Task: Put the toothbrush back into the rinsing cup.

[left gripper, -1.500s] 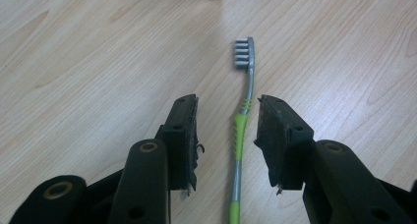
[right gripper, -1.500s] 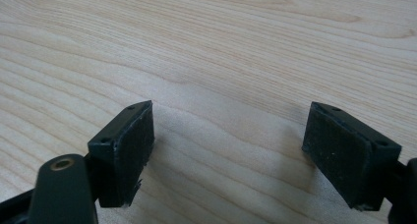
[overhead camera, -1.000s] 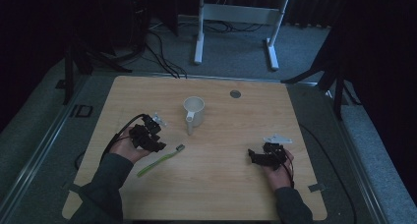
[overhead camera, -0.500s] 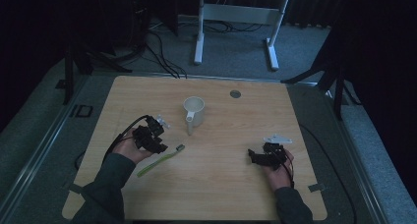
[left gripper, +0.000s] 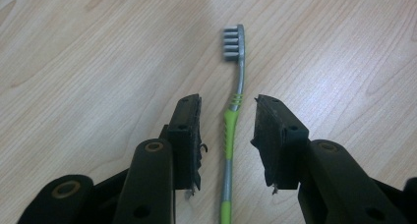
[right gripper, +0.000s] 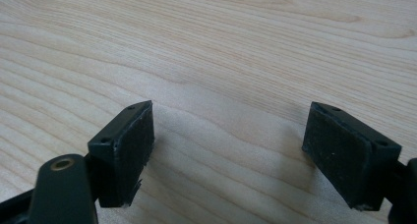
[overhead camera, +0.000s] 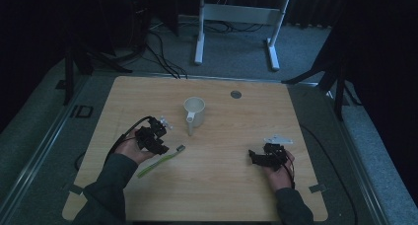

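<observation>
Straddling the toothbrush (left gripper: 229,135) with the left claw (left gripper: 227,135): handle between the jaws, long axis in line with the claw's own reach, bristle head ahead of the tips, butt end back under the claw body. Jaws part spread and just been closing, a gap left on either side of the handle, pads (left gripper: 189,135) not yet pressing. Lying flat on the table (overhead camera: 222,185), bristles sideways toward the left jaw. Judged next: squeeze straight in, no turn of the wrist needed, since handle and jaws already line up; risk of the thin handle rolling or skidding if one pad lands first.

Seen from above: left claw (overhead camera: 161,142) right over the brush (overhead camera: 160,162), right claw (overhead camera: 254,158) well apart, across the table, so left by far the nearer. Right claw (right gripper: 228,150) spread wide over bare wood, pinching nothing.

Mug (overhead camera: 193,111) ahead of the left claw and a little to its right, handle turned toward the person, near but apart from the brush.

Count: one toothbrush, one mug, one small grey disc (overhead camera: 236,94) beyond the mug, two claws.
</observation>
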The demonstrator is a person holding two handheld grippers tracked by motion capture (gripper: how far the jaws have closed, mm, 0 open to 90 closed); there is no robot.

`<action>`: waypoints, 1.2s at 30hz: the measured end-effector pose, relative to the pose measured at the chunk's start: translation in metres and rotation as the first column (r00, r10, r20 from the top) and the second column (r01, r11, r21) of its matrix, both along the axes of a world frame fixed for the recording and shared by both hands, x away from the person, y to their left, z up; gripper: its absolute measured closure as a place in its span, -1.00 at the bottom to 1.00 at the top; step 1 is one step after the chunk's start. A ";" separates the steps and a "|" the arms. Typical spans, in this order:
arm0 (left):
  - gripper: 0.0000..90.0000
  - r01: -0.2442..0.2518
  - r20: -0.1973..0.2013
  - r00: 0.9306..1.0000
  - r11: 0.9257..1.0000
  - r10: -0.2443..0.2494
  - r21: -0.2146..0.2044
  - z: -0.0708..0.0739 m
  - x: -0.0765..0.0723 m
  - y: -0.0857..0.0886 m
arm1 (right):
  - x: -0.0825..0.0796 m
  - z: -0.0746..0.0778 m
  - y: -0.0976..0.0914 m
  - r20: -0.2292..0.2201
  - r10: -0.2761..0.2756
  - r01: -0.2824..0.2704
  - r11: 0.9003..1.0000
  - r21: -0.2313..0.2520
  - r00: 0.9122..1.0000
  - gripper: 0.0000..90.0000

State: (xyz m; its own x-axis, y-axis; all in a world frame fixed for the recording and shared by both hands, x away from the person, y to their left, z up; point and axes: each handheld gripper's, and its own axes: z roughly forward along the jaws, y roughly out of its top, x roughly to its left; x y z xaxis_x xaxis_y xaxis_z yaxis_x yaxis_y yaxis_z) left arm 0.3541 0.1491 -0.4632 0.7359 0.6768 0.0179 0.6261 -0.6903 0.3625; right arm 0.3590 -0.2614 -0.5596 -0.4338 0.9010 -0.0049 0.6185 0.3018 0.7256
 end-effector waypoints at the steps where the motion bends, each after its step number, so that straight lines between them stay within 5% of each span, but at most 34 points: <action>1: 0.40 -0.001 -0.003 1.000 1.000 0.001 0.001 -0.001 0.000 0.000 | 0.000 0.000 0.000 0.000 0.000 0.000 1.000 0.000 1.000 -0.57; 36: 0.44 0.024 -0.076 0.997 0.998 -0.019 0.059 -0.017 0.006 -0.010 | 0.000 0.000 0.000 0.000 0.000 0.000 1.000 0.001 1.000 -0.57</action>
